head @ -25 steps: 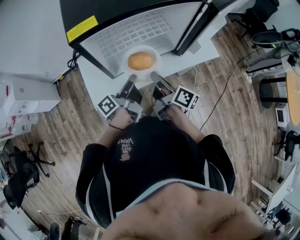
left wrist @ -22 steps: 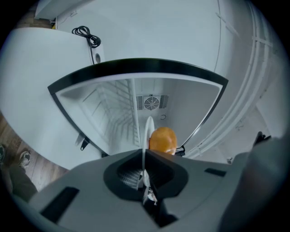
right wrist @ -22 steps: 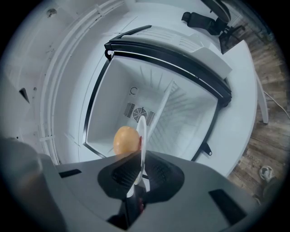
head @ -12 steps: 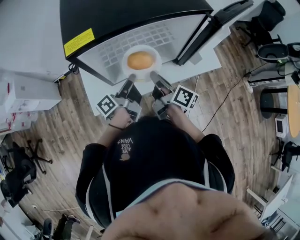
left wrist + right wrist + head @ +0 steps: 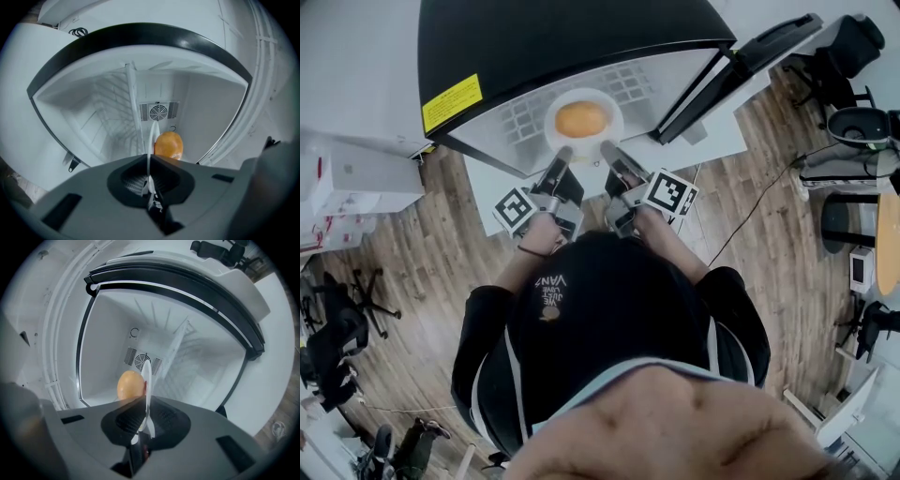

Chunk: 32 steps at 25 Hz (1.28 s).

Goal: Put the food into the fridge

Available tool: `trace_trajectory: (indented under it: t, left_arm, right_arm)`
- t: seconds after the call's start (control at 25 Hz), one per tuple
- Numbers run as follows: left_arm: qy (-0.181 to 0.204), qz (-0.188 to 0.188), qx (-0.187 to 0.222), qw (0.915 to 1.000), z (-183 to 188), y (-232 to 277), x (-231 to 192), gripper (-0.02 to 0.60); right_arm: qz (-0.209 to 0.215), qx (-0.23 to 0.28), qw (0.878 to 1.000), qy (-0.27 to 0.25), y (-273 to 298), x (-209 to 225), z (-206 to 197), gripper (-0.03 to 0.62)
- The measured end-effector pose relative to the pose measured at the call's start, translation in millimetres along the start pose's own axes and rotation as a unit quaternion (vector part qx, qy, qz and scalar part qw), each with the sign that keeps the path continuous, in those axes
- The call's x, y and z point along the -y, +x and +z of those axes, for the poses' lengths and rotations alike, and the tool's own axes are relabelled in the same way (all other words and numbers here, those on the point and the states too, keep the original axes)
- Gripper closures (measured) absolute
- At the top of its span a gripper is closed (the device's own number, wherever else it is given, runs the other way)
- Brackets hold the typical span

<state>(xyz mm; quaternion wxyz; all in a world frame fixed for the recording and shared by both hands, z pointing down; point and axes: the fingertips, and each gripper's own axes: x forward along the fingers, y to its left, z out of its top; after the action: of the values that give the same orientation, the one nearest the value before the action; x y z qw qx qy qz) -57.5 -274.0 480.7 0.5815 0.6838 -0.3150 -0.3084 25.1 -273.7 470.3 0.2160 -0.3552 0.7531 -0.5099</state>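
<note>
A round orange piece of food (image 5: 581,119) lies on a white plate (image 5: 606,105) held level at the mouth of the open fridge (image 5: 516,47), over its wire shelf (image 5: 517,118). My left gripper (image 5: 563,155) is shut on the plate's near-left rim and my right gripper (image 5: 607,150) is shut on its near-right rim. In the left gripper view the plate (image 5: 153,136) shows edge-on between the jaws of the left gripper (image 5: 149,180), with the food (image 5: 168,145) to its right. In the right gripper view the plate (image 5: 147,378) stands edge-on in the right gripper (image 5: 144,423), with the food (image 5: 130,385) to its left.
The fridge door (image 5: 741,56) stands open to the right. The white inside has a round fan grille (image 5: 158,111) on its back wall. White boxes (image 5: 356,178) sit at the left. Office chairs (image 5: 853,122) and a cable (image 5: 750,187) are on the wood floor.
The plate with the food has gone a little further in over the fridge's wire shelf. Both grippers keep their hold on its rim.
</note>
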Motion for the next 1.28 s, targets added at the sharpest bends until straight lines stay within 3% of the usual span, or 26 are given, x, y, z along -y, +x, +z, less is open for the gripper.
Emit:
trace_trajectory:
  t: [1.28]
  left_arm:
    - [-0.014, 0.012, 0.047, 0.9987, 16, 36, -12, 0.557]
  right_arm:
    - [0.007, -0.041, 0.999, 0.019, 32, 26, 32, 0.571]
